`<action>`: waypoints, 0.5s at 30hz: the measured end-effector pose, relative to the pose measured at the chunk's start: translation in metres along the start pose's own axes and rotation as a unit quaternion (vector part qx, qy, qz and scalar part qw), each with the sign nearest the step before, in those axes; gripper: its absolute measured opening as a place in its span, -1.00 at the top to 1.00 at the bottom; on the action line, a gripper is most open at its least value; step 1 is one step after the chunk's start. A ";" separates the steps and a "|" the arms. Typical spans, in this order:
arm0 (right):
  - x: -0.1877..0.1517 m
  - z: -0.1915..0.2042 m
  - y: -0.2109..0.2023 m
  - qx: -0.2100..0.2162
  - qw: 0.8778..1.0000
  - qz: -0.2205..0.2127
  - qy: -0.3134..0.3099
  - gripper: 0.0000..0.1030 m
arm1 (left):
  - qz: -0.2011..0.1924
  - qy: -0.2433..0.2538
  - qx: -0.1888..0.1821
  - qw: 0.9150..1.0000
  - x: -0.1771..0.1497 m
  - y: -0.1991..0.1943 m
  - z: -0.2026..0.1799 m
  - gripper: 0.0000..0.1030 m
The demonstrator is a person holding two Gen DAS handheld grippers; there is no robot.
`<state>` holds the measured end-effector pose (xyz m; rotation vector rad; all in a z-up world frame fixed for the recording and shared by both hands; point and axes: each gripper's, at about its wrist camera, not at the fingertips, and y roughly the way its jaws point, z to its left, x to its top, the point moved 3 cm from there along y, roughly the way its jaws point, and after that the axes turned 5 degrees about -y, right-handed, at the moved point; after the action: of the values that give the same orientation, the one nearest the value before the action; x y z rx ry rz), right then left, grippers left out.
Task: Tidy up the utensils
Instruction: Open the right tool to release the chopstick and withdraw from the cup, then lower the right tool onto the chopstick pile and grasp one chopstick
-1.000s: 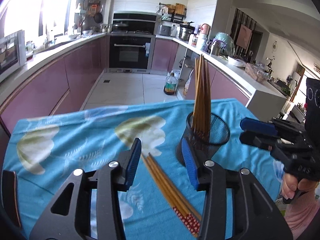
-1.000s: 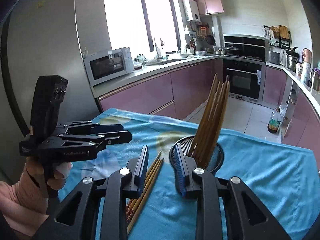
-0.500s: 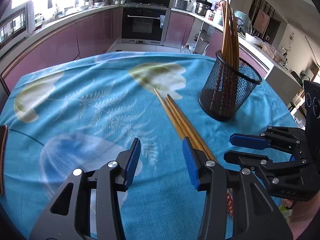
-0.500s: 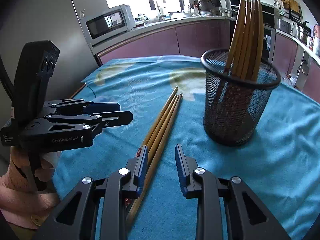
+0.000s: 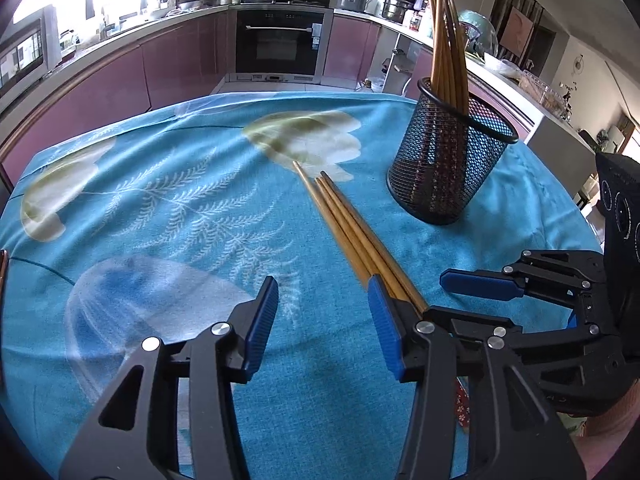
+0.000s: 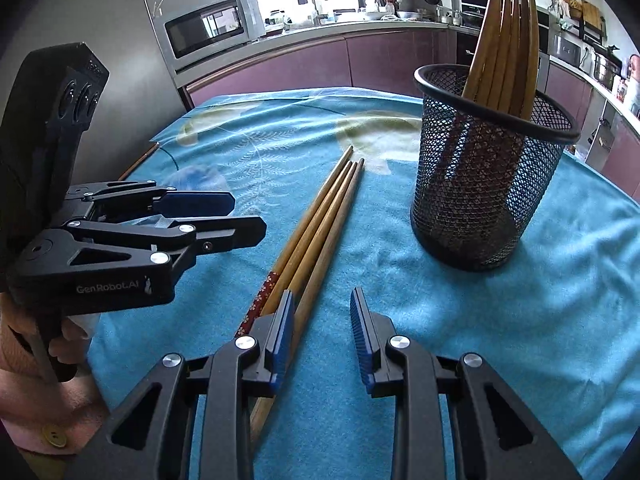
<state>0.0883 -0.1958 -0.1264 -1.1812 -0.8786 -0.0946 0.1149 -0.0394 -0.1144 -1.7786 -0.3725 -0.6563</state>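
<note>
Three loose wooden chopsticks (image 5: 344,220) (image 6: 320,220), one with a red patterned end, lie together on the blue cloth. A black mesh holder (image 5: 448,168) (image 6: 480,192) stands upright beyond them with several chopsticks (image 5: 446,40) (image 6: 504,40) in it. My left gripper (image 5: 323,280) (image 6: 248,214) hovers low over the cloth; its jaws are opening with nothing between them, and the loose chopsticks run under its right finger. My right gripper (image 6: 322,293) (image 5: 436,296) is open just above the chopsticks' thick ends. Its left finger covers them, and no pad presses on them.
A blue flower-print cloth (image 5: 160,200) covers the table; its far edge drops to the kitchen floor. Purple cabinets, an oven (image 5: 280,40) and a microwave (image 6: 208,28) stand beyond. A hand in a pink sleeve (image 6: 24,360) holds the left gripper.
Both grippers have come down towards the table and tipped downward. The loose chopsticks now lie at their fingertips. The left jaws stand a little wider.
</note>
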 end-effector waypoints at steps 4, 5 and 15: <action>0.000 -0.003 0.000 -0.003 1.000 0.000 0.004 0.42 | 0.006 0.007 0.000 1.000 -0.001 0.006 -0.004 0.08; 0.000 -0.004 0.000 -0.002 1.000 0.000 0.007 0.42 | 0.007 0.008 0.000 1.000 -0.001 0.007 -0.005 0.08; -0.001 -0.008 0.000 -0.005 1.000 -0.003 0.017 0.42 | 0.018 0.019 0.003 1.000 0.002 0.023 -0.013 0.06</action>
<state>0.0920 -0.2024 -0.1280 -1.1824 -0.8528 -0.1245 0.1263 -0.0586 -0.1284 -1.7610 -0.3165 -0.6626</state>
